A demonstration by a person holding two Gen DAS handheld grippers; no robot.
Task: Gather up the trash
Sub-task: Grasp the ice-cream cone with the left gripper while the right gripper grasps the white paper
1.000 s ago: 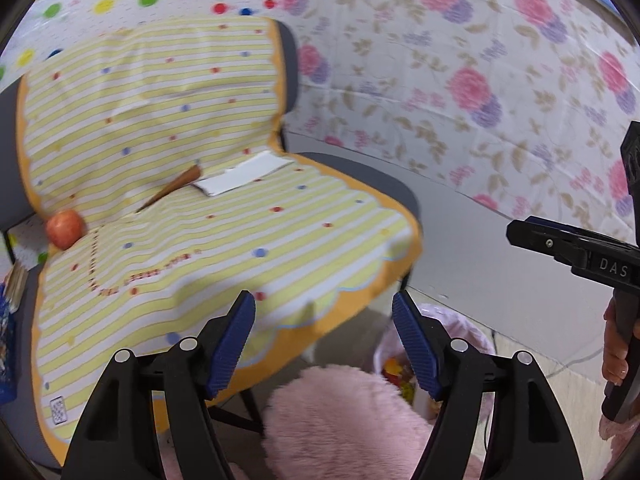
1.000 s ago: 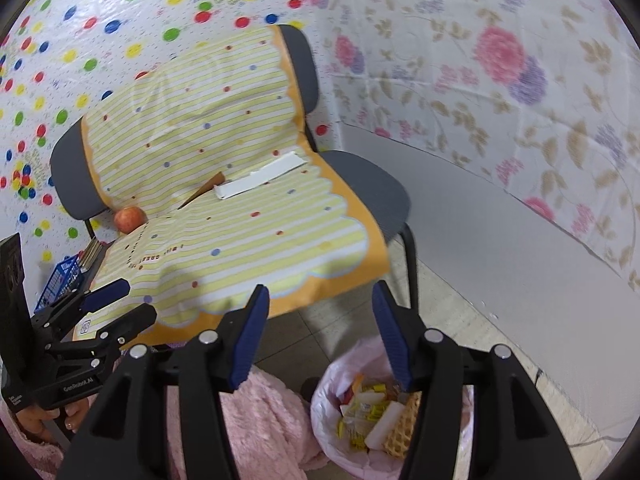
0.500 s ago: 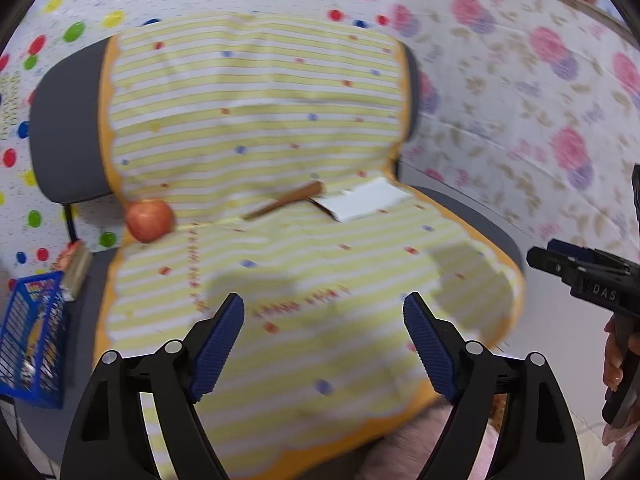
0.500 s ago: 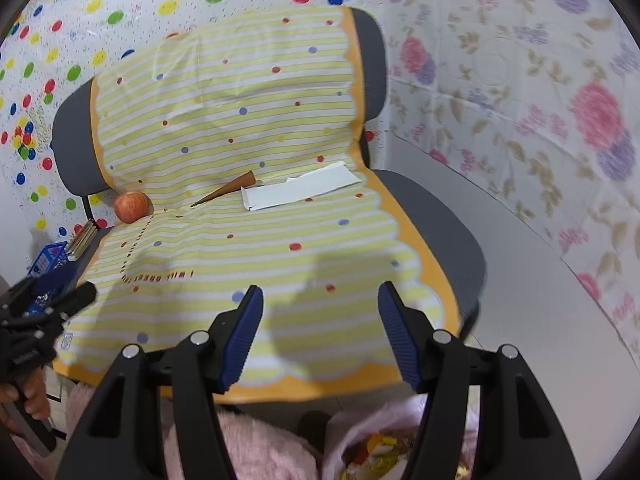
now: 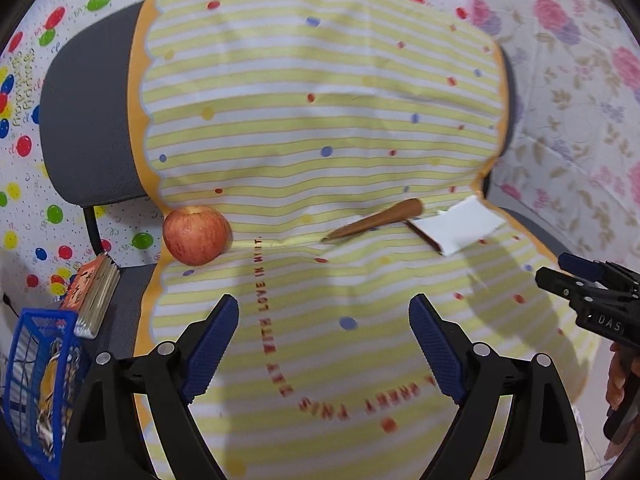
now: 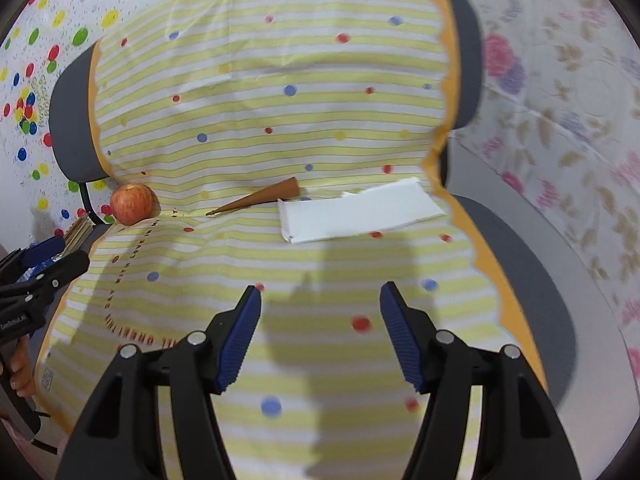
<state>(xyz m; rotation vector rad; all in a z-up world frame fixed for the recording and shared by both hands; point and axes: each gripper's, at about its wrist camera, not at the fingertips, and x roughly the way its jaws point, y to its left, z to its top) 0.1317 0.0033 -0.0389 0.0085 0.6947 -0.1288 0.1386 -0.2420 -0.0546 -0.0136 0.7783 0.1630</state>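
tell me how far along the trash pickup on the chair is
Nothing shows as collected in these views. Both grippers, left and right, are empty, jaws opening above the seat. Still left: the brown cone and white paper. The apple may not be trash.

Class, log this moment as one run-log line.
left gripper: opening, empty | right gripper: opening, empty | cone, paper, apple: on chair cover

A yellow-and-white striped cloth (image 6: 280, 120) with red and blue dots covers the grey chair (image 6: 70, 120) — red apple (image 6: 131, 204) at nine o'clock, brown cone (image 6: 276, 194), white paper (image 6: 360, 214).
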